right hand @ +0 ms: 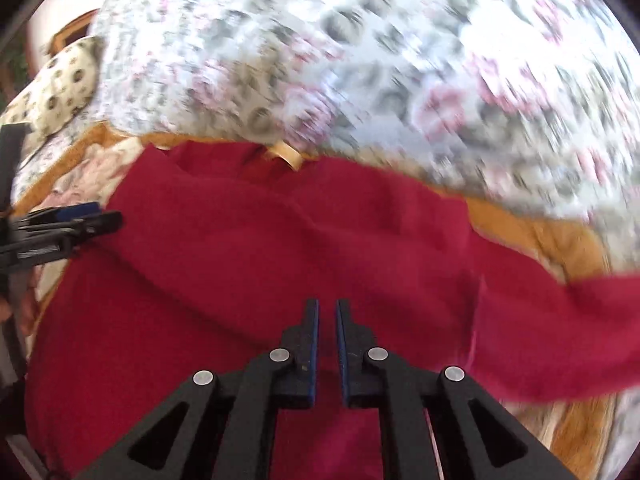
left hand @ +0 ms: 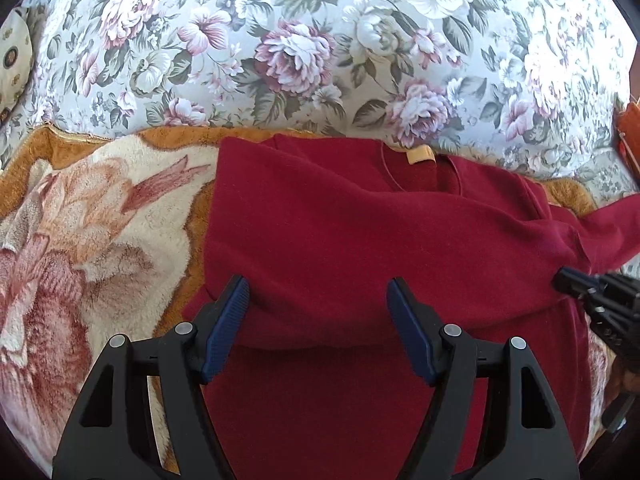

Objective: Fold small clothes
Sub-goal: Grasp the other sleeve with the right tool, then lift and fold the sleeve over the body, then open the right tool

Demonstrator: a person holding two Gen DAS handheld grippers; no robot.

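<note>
Floral bedspread point(left hand: 320, 40) fills the far half of both views; nearer lies a plush orange-and-cream blanket point(left hand: 100, 220), and on it the task item.

Item: dark red top point(left hand: 340, 220), spread flat on the blanket, neckline and tan label point(left hand: 420, 156) at the far edge, against the bedspread border. One side appears already folded in over the body, judging from the straight vertical edge in the left wrist view. The other sleeve point(right hand: 560, 328) trails off toward the right edge of the blanket, lying roughly crosswise to the garment.

Left gripper point(left hand: 318, 292): fingers wide apart, hovering above the near middle of the top, nothing between them.

Right gripper point(right hand: 328, 312): fingers nearly shut, only a narrow gap. In its own view red cloth lies under the tips, but no fold shows pinched between the pads; the picture is motion-blurred. Reading: closed, a grip on cloth unconfirmed.

Key relation: the loose sleeve lies just to the right of the right fingers, well apart from the left ones. Right hand is the nearer. Probable next step is bringing that sleeve across the body.

Containers: none in view.
</note>
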